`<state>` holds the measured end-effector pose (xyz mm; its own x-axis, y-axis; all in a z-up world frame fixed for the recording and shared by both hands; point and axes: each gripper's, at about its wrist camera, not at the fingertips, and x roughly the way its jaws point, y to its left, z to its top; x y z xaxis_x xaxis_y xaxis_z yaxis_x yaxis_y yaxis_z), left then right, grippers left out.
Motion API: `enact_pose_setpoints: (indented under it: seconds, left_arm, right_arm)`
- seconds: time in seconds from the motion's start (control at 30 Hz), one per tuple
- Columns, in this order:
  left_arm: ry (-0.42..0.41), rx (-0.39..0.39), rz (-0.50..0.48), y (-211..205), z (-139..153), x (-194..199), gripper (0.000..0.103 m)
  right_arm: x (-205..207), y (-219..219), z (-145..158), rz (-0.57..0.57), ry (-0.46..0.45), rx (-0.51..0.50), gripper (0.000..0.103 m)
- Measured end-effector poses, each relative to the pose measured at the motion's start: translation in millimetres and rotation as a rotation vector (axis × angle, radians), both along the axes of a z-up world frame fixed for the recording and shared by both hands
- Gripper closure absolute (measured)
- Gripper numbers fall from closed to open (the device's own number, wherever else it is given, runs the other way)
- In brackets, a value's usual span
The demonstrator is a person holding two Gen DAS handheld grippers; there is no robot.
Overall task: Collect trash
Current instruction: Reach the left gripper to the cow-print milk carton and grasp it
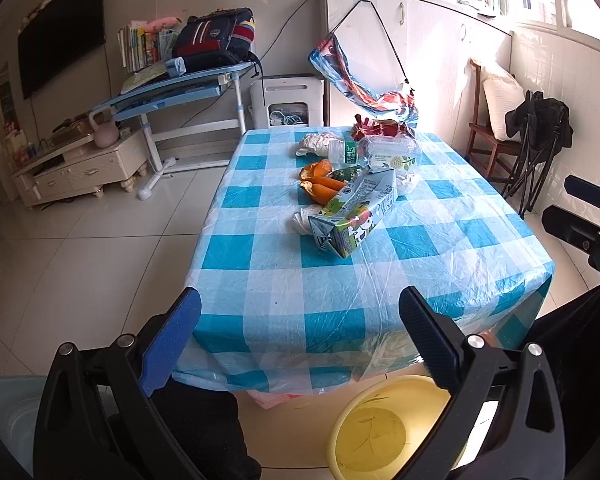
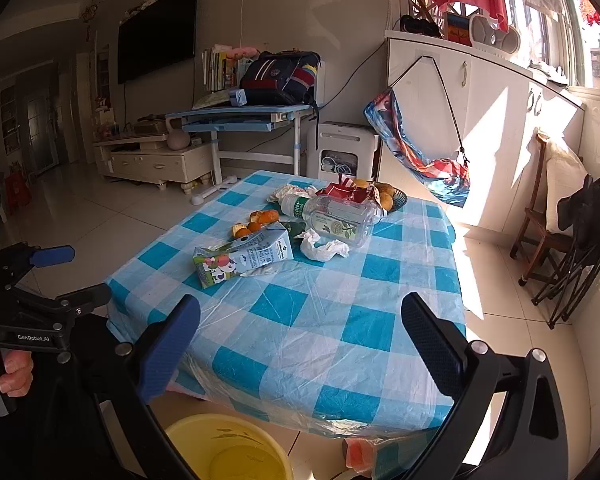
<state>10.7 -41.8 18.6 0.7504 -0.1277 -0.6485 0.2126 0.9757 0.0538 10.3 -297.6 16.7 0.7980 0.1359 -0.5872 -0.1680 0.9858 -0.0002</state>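
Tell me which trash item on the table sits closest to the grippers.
The milk carton, lying on its side ahead of the orange peels, crumpled tissue and plastic bottle.

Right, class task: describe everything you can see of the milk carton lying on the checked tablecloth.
The milk carton is a tall printed paper box lying on its side on the blue-and-white checked tablecloth. Its near end shows green print with cartoon cows and a peach; the long face is pale blue with small text. The far gabled top looks opened and creased. It rests on a crumpled white tissue, with orange peels just behind it. Neither hand-held gripper touches it.
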Motion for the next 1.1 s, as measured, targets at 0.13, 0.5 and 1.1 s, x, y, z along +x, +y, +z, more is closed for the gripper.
enact_pose_setpoints:
  seconds: [0.13, 0.5, 1.1]
  left_arm:
    - [0.008, 0.037, -0.042, -20.8, -2.2, 26.4, 0.007]
    - [0.073, 0.247, -0.134, -90.0, -37.3, 125.8, 0.007]
    - [0.082, -0.054, -0.158, -57.8, -20.5, 172.1, 0.074]
  right_arm:
    - [25.1, -9.5, -3.1, -0.003, 0.021, 0.018, 0.006]
    - [38.5, -33.6, -27.3, -0.063, 0.103, 0.128, 0.006]
    - [83.5, -28.8, -47.1, -0.042, 0.193, 0.122, 0.006]
